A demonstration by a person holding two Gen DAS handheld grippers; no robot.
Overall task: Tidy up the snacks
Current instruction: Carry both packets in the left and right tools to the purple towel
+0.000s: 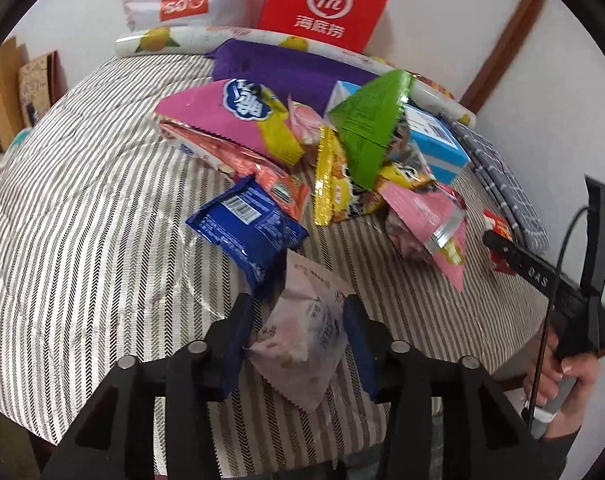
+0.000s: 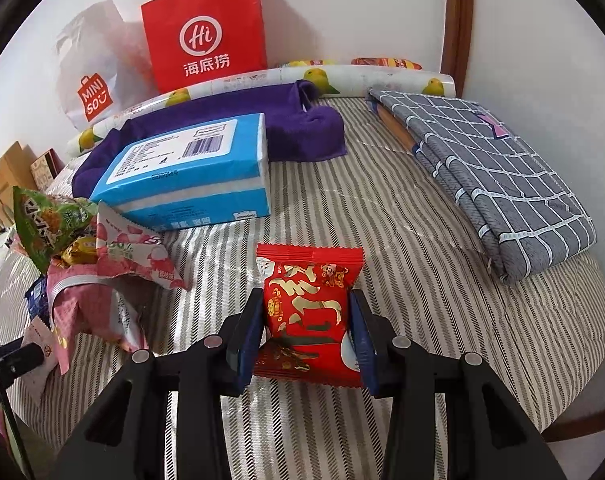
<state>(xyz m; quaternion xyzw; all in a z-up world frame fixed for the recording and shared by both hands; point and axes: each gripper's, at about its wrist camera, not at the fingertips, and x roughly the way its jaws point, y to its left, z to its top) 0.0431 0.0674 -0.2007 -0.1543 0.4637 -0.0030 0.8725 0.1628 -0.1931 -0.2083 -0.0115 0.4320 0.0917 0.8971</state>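
Observation:
My left gripper (image 1: 298, 304) is shut on a pale pink snack packet (image 1: 302, 336), whose lower corner hangs over the striped cloth (image 1: 82, 208). Just beyond it lies a blue packet (image 1: 246, 224) at the near edge of a snack pile: a pink bag (image 1: 230, 116), a green bag (image 1: 366, 128), a yellow packet (image 1: 330, 176) and a pink zip pouch (image 1: 430, 216). My right gripper (image 2: 306, 300) is shut on a red packet with gold lettering (image 2: 308, 316), held right of the pile. In the left wrist view the right gripper (image 1: 502, 244) shows at the right edge, a hand on its grip.
A blue tissue box (image 2: 190, 168) lies behind the pile on a purple towel (image 2: 302, 120). A folded grey checked cloth (image 2: 502, 176) fills the right side. A lemon-print roll (image 2: 382, 80), a red paper bag (image 2: 206, 32) and a white plastic bag (image 2: 90, 80) line the back wall.

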